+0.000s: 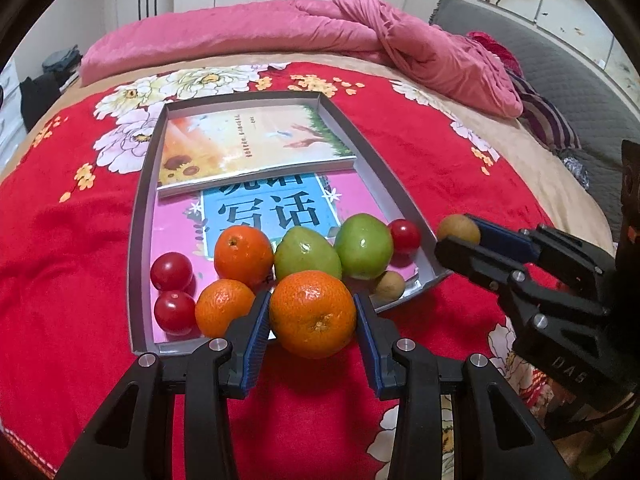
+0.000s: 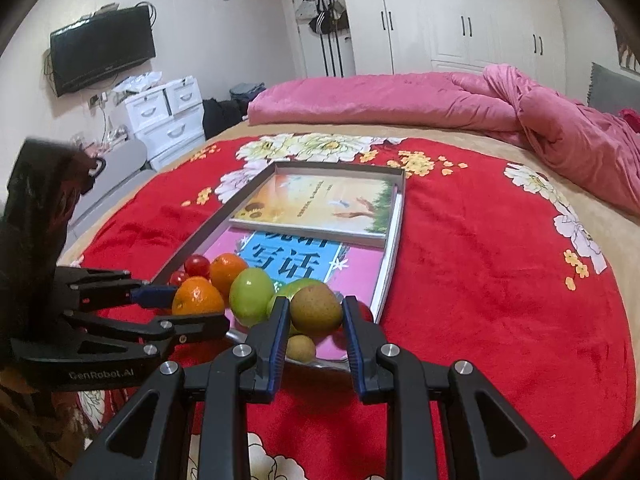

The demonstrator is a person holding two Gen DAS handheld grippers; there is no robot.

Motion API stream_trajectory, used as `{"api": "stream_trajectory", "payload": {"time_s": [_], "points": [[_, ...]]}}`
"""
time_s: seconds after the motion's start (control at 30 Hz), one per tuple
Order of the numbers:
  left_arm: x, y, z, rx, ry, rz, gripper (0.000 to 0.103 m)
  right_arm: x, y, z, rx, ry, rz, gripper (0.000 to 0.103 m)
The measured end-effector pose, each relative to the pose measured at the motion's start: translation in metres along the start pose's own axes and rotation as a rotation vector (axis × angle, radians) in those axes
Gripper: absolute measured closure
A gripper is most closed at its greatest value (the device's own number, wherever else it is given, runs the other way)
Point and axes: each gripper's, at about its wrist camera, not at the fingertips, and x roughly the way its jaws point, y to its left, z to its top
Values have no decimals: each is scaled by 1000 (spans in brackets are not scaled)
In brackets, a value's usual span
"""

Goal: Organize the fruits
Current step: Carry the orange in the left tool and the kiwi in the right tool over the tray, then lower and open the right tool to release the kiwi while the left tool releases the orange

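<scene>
My left gripper (image 1: 312,305) is shut on an orange (image 1: 313,320), which hangs over the near rim of a grey tray (image 1: 138,216). Inside the tray's near end lie two more oranges (image 1: 243,254), two green fruits (image 1: 363,245), three cherry tomatoes (image 1: 171,271) and a small brown fruit (image 1: 390,285). My right gripper (image 2: 316,305) is shut on a brown fruit (image 2: 316,314) above the tray's (image 2: 200,236) near right corner. The left wrist view shows the right gripper (image 1: 460,235) at the right. The right wrist view shows the left gripper (image 2: 196,307) at the left with its orange (image 2: 198,294).
Two books (image 1: 256,144) lie in the far part of the tray, one overlapping the other. The tray rests on a red floral blanket (image 1: 72,260) on a bed. A pink quilt (image 1: 280,28) is bunched along the far side. A TV (image 2: 102,48) and white drawers (image 2: 168,116) stand by the wall.
</scene>
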Motion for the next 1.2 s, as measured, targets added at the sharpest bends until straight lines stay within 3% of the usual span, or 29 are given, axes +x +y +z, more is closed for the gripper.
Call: {"api": "stream_trajectory", "payload": {"time_s": [0.4, 1.2], "points": [[2, 14, 4, -41, -3, -8, 60, 12, 6, -7, -23, 43, -7, 76], [7, 11, 6, -28, -5, -10, 60, 35, -2, -10, -6, 90, -65, 76]]}}
